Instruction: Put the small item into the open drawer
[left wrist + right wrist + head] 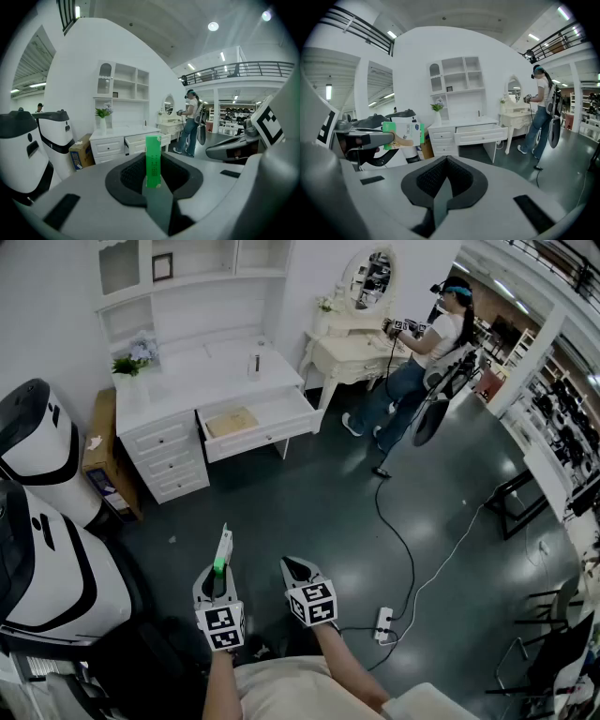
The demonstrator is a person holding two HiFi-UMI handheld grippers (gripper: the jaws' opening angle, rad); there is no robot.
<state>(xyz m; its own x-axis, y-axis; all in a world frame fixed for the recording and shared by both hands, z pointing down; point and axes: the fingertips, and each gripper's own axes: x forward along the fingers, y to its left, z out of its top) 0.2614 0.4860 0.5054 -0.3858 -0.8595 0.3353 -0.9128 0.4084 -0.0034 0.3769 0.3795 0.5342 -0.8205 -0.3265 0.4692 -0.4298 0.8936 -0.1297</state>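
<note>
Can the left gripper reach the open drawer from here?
Probably not yet. The left gripper, shut on the green box, is a stretch of dark floor away from the open drawer. Nothing seems to block the way; walking closer should do it.

Small box: green edge, white face, blue mark.
Left gripper, right gripper: pale grey shells, black pads. Marker cubes: black-and-white squares.
Desk: white. Open drawer: white front, tan inside.
Floor: dark grey, glossy.
Carton: brown.
Plant: green.
Person: white top, blue jeans.
Rounded machines: white, black bands.
</note>
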